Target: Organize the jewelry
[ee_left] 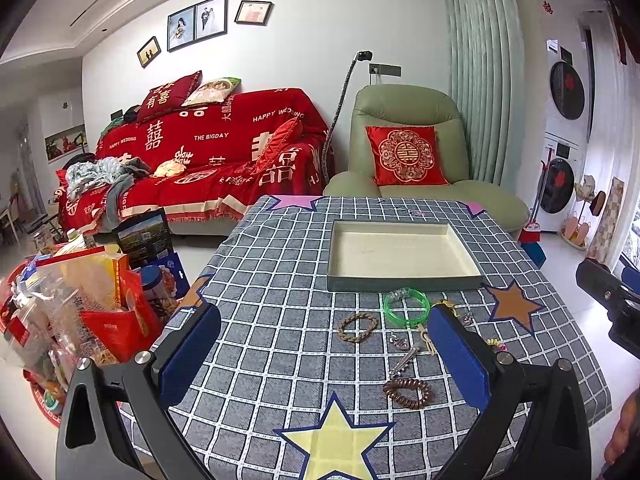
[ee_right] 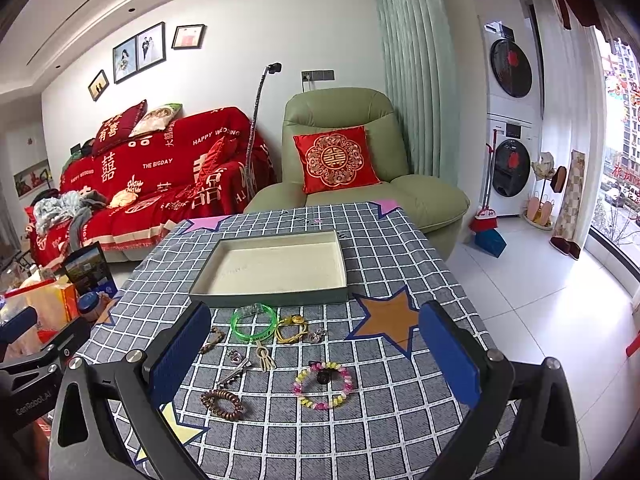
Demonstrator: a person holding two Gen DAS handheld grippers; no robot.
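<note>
Jewelry is scattered just in front of the empty tray [ee_right: 224, 294]: a green bangle [ee_right: 254, 322] nearest its front wall, a brown coil bracelet [ee_right: 222, 400] and a pastel bead bracelet [ee_right: 324, 386] farther out. Both the left gripper [ee_left: 320, 360] and right gripper [ee_right: 316, 360] are held wide open, nothing grasped. One piece should be straddled squarely, closed on gently, then lifted over the wall.

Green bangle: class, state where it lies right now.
In both views the green bangle lies on the checked tablecloth, just in front of the tray, left of the yellow cord.
</note>
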